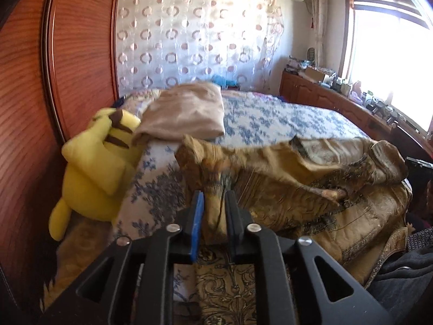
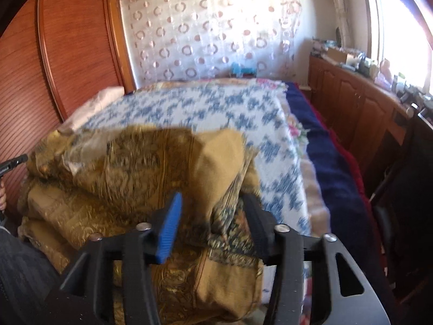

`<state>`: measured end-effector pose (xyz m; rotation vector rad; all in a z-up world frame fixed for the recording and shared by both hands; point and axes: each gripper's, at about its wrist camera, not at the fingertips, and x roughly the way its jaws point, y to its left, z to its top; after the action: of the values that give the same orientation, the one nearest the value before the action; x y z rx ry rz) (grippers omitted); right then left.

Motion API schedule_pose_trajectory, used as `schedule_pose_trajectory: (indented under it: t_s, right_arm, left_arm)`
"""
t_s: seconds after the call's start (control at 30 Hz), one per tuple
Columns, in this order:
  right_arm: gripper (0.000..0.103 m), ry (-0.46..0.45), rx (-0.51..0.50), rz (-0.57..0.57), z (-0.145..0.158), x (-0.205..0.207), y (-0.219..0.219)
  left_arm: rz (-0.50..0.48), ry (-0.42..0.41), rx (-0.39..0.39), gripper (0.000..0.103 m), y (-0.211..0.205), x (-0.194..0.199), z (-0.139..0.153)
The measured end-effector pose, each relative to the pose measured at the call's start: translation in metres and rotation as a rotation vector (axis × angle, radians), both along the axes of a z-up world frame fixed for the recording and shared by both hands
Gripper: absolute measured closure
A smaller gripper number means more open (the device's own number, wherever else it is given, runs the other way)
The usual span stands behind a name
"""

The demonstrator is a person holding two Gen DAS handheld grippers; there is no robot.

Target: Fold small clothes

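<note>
While gold patterned cloth [image 1: 270, 168] lies bunched at bed [image 1: 270, 116] near edge, left gripper [image 1: 215, 197] jaws narrowly apart around fold, possibly touching; right gripper [image 2: 213, 211] jaws wide, cloth between; far quilt bare.

Both wrist views look down along their grippers, close over the gold patterned cloth [image 1: 284, 168] [image 2: 130, 162], sharing the blue-flowered white bed [image 1: 270, 119] [image 2: 216, 113] beyond
</note>
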<state>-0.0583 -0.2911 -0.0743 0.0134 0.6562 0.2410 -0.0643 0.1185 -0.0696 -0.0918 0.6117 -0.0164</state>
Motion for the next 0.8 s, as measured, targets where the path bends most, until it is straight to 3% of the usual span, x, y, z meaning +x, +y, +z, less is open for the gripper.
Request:
schedule_pose_trajectory:
  t_s: [0.23,0.37,0.43,0.47,0.53,0.8]
  right_arm:
    - [0.051,-0.036,-0.003,0.005,0.024,0.025,0.007]
    - [0.05,0.044,0.048,-0.021,0.011,0.059,0.008]
    - [0.051,0.073,0.077,-0.021,0.004,0.067,0.008]
    - [0.054,0.087,0.092,-0.013,0.0,0.069,0.009]
    - [0.095,0.086,0.097,0.015,0.0,0.066,0.013]
    - [0.102,0.128,0.028,0.115,-0.009,0.027,0.028]
  left_arm:
    - [-0.04,0.002,0.029,0.078,0.003,0.019,0.014]
    - [-0.055,0.031,0.008,0.077,0.001,0.034,0.007]
    - [-0.065,0.038,0.006,0.071,-0.001,0.036,0.003]
    - [-0.065,0.041,0.008,0.069,-0.003,0.035,0.003]
    - [-0.065,0.046,0.008,0.067,-0.004,0.035,0.002]
    - [-0.039,0.035,-0.009,0.065,0.005,0.033,0.004]
